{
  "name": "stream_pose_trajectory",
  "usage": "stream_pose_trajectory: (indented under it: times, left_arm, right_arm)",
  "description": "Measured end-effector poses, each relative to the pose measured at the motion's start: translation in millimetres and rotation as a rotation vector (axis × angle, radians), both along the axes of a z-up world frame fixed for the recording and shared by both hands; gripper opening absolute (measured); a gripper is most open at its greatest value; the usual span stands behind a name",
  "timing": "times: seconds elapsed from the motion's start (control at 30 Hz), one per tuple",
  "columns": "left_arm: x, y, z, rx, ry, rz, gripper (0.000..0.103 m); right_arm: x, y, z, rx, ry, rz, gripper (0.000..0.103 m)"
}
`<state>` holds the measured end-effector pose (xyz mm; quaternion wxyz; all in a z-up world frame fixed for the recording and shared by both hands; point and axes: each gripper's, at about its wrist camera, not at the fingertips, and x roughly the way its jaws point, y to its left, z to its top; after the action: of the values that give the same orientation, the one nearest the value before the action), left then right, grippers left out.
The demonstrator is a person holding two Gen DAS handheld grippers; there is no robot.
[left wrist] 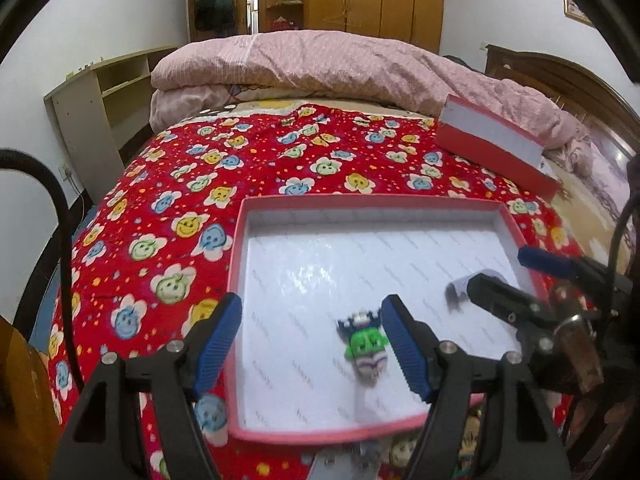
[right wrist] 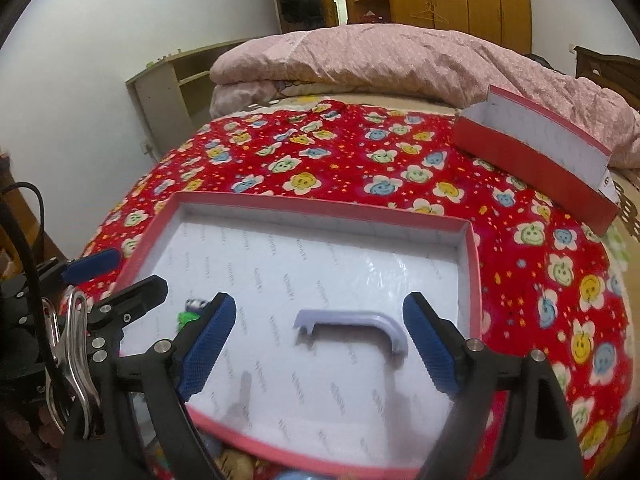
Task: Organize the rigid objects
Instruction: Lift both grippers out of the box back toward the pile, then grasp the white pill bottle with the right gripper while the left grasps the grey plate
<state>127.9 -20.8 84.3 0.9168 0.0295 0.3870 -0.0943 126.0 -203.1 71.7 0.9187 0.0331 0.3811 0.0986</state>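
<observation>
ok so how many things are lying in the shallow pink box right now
2: a green toy figure at its near left, and a pale lilac plastic handle at its near right. None looks hidden in the box.

Faint repeated print on tray (right wrist: pixel 474 248), unreadable

Tray floor: I see bare room beyond the toy figure (left wrist: pixel 366 344) and grey handle (right wrist: pixel 352 330).
Far right: red box (right wrist: pixel 536 160) blocks.

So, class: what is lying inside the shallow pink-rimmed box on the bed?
Inside the pink-rimmed box lie a green toy figure and a pale curved plastic handle. The gripper fingers hide part of its near floor.
</observation>
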Motion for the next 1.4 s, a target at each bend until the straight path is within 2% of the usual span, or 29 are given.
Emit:
stream_pose_trajectory:
  times: [0.4,0.77,1.13,1.4]
  left_arm:
    - [-54.1,12.4,0.3,-0.013,0.007,-0.015,0.076]
    - [-95.2,21.3,-24.0,0.011,0.050,-0.026,0.076]
    - [-102.9,17.5,-48.7,0.015,0.109,-0.031,0.076]
    - [-99.6,13.1,-57.9,0.026,0.118,-0.031,0.076]
  right_arm:
    - [-62.5,-8.8,7.0,0.027,0.005,0.024,0.088]
    - [-131.1,-26.0,-7.9,0.002,0.019,0.041,0.088]
    - [-185.4,-45.7,-34.3,-0.059,0.033,0.034,0.088]
    - [-197.1,-50.5,-45.0,-0.077,0.025,0.052,0.088]
